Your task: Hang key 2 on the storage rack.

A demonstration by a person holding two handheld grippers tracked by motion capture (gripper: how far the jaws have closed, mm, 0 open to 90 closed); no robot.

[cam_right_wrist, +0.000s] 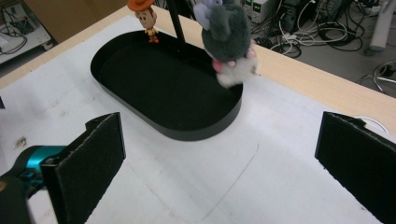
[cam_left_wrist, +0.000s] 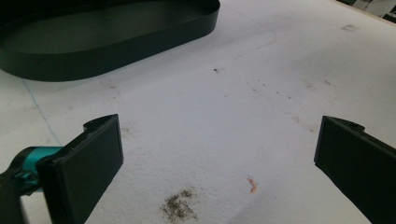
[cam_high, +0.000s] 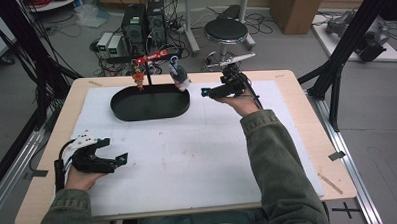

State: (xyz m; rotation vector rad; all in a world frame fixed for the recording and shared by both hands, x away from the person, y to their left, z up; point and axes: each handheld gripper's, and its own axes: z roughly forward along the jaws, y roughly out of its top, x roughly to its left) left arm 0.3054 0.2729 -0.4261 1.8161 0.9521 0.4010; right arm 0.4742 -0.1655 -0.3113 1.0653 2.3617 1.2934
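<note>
High view: my left tongs (cam_high: pixel 119 160) idle agape over the white worktop (cam_high: pixel 188 157); left gripper view: nothing held, black tray (cam_left_wrist: pixel 116 51) ahead; right gripper view: right tongs (cam_right_wrist: pixel 219 158) wide, empty, approaching grey plush (cam_right_wrist: pixel 226 32) hanging over the tray, probably next to grasp.

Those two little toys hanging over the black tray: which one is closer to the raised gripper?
The grey plush toy. It hangs at the tray's end nearer the right gripper; the cowboy figure in the orange hat hangs farther along.
</note>
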